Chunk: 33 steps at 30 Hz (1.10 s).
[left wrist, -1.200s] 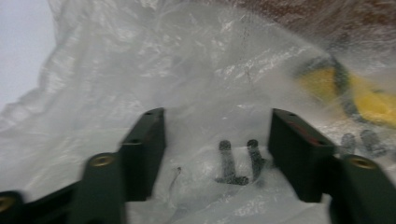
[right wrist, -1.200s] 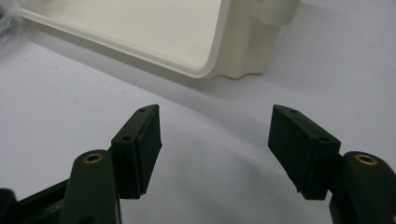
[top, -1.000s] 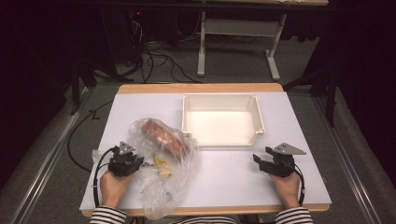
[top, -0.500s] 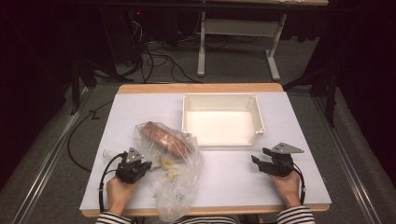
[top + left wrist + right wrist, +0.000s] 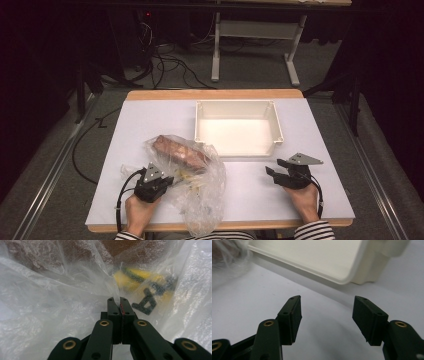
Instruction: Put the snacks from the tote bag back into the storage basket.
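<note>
The left gripper is clamped on a fold of the crumpled clear plastic bag lying near left on the white table. The right gripper is held wide, nothing between its jaws, which have just been closing slightly, near the cream rectangular plastic bin.

1. Bag: clear, crumpled plastic, lying on the near left part of the table, its loose end trailing over the near edge. A fold of its film is pinched at its left side.
2. Brown block: reddish-brown, oblong, inside the bag at its far end, lying slantwise.
3. Yellow item: inside the bag, nearer than the block, with dark markings; blurred through the film.
</note>
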Tool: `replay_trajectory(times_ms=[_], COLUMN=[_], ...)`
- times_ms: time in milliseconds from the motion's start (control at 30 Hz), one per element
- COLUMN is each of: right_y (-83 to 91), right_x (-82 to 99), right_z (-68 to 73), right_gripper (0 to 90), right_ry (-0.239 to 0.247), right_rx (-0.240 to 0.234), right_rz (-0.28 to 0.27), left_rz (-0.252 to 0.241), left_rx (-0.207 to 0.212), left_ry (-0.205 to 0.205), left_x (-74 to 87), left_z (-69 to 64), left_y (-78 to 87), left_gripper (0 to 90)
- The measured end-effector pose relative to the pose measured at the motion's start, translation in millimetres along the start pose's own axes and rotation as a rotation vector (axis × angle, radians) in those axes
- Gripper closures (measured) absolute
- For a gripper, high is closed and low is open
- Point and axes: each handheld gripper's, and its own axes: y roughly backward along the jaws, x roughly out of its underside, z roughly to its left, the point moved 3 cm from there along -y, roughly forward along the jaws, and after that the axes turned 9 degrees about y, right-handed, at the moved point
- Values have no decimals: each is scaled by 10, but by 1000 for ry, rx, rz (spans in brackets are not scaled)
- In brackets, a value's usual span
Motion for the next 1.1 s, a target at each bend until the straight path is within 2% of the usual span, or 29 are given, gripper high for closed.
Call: replay_trajectory(times_ms=[100, 200, 267, 300, 333, 367, 400, 433, 533, 667, 767, 867, 933, 967, 1000, 1067, 1100], right_y=[-85, -193, -231, -231, -251, -266, -266, -301, -371, -442, -498, -541, -578, -617, -641, -691, -691], right_x=[-75, -145, -204, -204, -258, -285, -285, -342, -427, -537, -578, -588, -595, -601, -605, -607, -607], right_z=[97, 193, 264, 264, 342, 377, 377, 456, 572, 726, 827, 883, 938, 985, 1004, 1040, 1040], right_gripper=[409, 409, 410, 410, 409, 407, 407, 404, 392, 399, 407, 414, 440, 479, 513, 592, 592], right_ry=[23, 54, 63, 63, 49, 52, 52, 62, 81, 115, 131, 143, 159, 168, 171, 187, 187], right_rx=[-45, -80, -116, -116, -156, -175, -175, -199, -224, -271, -309, -324, -342, -379, -397, -420, -420], right_rz=[-2, 8, -13, -13, -35, -44, -44, -49, -39, -62, -57, -45, -35, -36, -33, -16, -16], left_rz=[-13, -19, -19, -19, -19, -19, -19, -20, -20, -19, -18, -21, -20, -21, -23, -22, -22], left_rx=[2, -9, -13, -13, -7, -8, -8, -12, -18, -16, -16, -15, -16, -18, -20, -24, -24], left_ry=[12, 0, -2, -2, 4, 5, 5, 5, -1, 5, 7, 9, 6, 3, 2, -5, -5], left_x=[9, 15, 17, 17, 19, 19, 19, 21, 24, 26, 26, 26, 27, 28, 28, 30, 30], left_z=[10, -2, -2, -2, 2, 5, 5, 3, 0, 4, 8, 6, 6, 4, 2, -4, -4], left_y=[5, 5, 3, 3, 1, 0, 0, -3, -3, -6, -5, -7, -5, -6, -6, -2, -2], left_gripper=[893, 892, 891, 891, 891, 890, 889, 889, 888, 887, 887, 886, 886, 885, 886, 885, 885])
